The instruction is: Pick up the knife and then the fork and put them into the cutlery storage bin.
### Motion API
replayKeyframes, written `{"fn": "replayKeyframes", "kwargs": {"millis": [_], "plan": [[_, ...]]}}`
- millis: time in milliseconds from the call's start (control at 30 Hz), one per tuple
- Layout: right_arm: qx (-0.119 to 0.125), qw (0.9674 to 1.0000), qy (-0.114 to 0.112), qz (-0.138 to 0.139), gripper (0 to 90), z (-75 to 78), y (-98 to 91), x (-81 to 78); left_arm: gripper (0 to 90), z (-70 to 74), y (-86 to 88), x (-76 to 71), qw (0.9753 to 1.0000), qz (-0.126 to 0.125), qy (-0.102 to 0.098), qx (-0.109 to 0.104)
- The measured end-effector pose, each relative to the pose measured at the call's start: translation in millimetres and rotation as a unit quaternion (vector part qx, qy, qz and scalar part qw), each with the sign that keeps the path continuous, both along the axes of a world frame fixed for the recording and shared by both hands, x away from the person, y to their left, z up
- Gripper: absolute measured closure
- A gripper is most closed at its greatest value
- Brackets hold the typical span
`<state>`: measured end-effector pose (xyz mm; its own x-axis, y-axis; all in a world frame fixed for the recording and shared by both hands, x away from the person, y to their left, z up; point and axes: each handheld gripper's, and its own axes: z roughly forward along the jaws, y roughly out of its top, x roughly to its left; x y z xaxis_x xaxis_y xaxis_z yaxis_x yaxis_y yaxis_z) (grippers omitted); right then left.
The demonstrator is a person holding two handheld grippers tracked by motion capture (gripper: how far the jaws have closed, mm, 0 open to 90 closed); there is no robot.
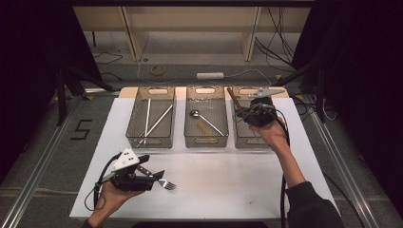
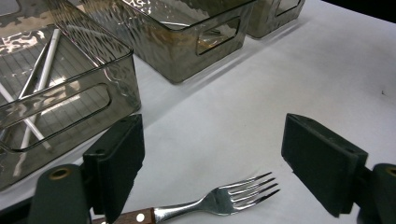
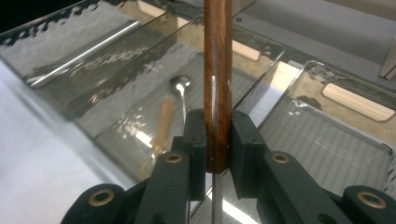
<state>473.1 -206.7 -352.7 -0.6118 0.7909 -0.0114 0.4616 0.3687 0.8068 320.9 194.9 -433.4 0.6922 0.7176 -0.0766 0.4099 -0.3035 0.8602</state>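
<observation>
A: Nearest us, the left gripper sits low over the table, fingers spread wide, with the fork lying flat between them. Nothing pinched there yet.

B: And the right gripper?

A: Farther off, raised over the right bin. Its fingers are pressed onto a wood-handled utensil, handle pointing up and away; a thin metal edge runs along it, so probably a knife, though I can't see the blade.

B: So sorting cutlery into the bins?

A: I'd judge so. The left bin holds thin white sticks, the middle bin a spoon. The right one looks bare inside.

B: Next move?

A: Likely lower the utensil into the right bin until it's level with the floor, then spread the fingers. After that the left fingers would need to close on the fork.
</observation>
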Motion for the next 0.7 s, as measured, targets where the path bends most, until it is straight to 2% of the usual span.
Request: {"fn": "replayKeyframes", "kwargs": {"millis": [133,467,700], "plan": [[0.005,0.9997,0.005,-0.022,78.9,-0.8,-2.6,14.3,20.3,0.7,0.2,-1.2,0.9999,-0.003,-0.003,-0.011],[0.02,0.9979,0.019,-0.058,78.9,-3.3,-4.4,43.3,20.2,0.9,0.7,-1.6,0.9998,-0.004,-0.007,-0.018],[0.023,0.9956,0.03,-0.086,78.9,-14.1,-4.3,57.4,20.0,0.3,-0.4,-1.4,0.9999,-0.003,-0.009,-0.012]]}}
